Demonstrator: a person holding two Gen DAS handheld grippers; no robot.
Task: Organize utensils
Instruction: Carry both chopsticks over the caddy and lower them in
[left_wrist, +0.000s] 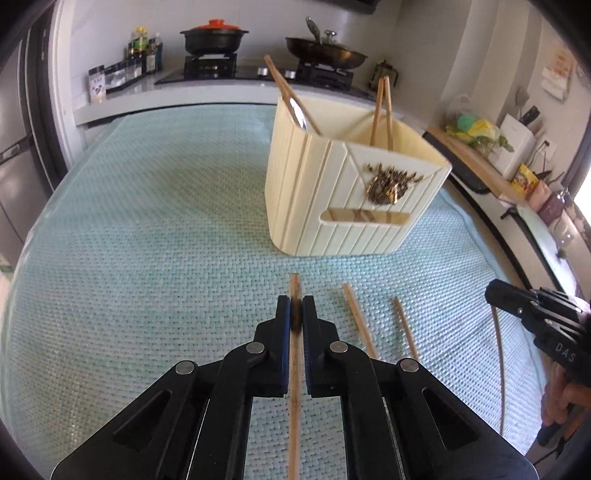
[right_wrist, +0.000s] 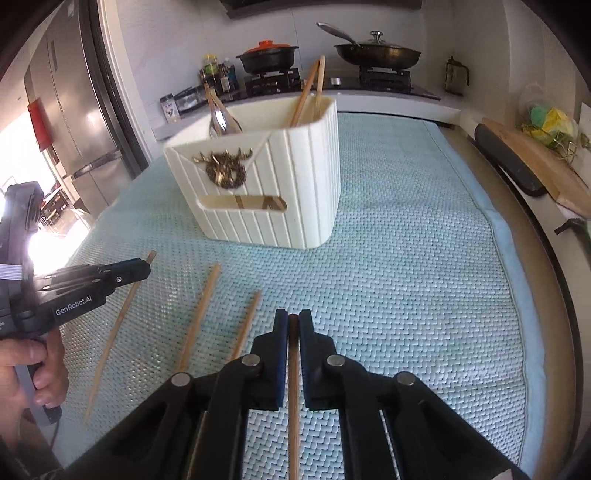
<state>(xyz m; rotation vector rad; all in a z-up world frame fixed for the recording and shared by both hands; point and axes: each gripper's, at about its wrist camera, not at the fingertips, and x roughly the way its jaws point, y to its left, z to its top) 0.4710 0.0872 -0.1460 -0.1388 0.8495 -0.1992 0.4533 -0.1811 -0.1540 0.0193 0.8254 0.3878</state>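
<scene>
A cream utensil holder (left_wrist: 347, 192) (right_wrist: 266, 184) stands on the light blue woven mat (left_wrist: 147, 221) (right_wrist: 406, 258). It holds chopsticks (left_wrist: 382, 110) (right_wrist: 310, 88) and a metal spoon (right_wrist: 221, 120). My left gripper (left_wrist: 295, 302) (right_wrist: 146, 267) is shut on a wooden chopstick (left_wrist: 294, 387) that lies along the mat. My right gripper (right_wrist: 293, 317) (left_wrist: 495, 291) is shut on another chopstick (right_wrist: 293, 406). Two loose chopsticks (left_wrist: 358, 321) (left_wrist: 406, 328) lie on the mat between the grippers; they also show in the right wrist view (right_wrist: 201, 314) (right_wrist: 245, 325).
A stove with a black pot (left_wrist: 214, 37) and a frying pan (left_wrist: 325, 51) stands behind the mat. Bottles and jars (left_wrist: 142, 55) are at the back left. A cutting board (right_wrist: 535, 162) and a counter lie to the right. A fridge (right_wrist: 74, 122) stands at the left.
</scene>
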